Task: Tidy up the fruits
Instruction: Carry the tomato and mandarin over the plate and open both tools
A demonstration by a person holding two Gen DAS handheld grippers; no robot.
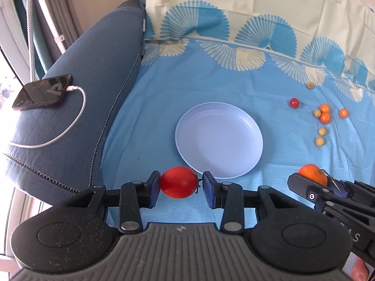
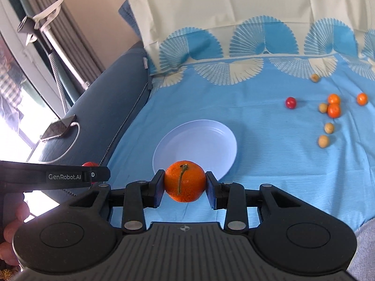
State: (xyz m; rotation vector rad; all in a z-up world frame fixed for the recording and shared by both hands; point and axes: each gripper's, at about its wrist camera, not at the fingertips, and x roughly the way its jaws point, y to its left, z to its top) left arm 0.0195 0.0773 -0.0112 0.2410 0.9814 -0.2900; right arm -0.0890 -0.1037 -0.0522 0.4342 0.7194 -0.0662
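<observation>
My left gripper (image 1: 180, 185) is shut on a red tomato (image 1: 178, 182), held in the air just short of the near rim of a pale lilac plate (image 1: 219, 140). My right gripper (image 2: 185, 183) is shut on an orange mandarin (image 2: 184, 181) with its stem facing the camera, over the plate's (image 2: 194, 145) near edge. In the left wrist view the right gripper (image 1: 328, 188) and its mandarin (image 1: 313, 173) show at the right. In the right wrist view the left gripper's finger (image 2: 70, 175) hides most of the tomato (image 2: 89, 164).
On the blue cloth (image 1: 152, 107) right of the plate lie a small red fruit (image 1: 294, 103), three small mandarins (image 1: 325, 114) and several pale round fruits (image 1: 320, 141). A phone (image 1: 42, 92) on a white cable rests on the dark blue sofa arm (image 1: 77, 121) at left.
</observation>
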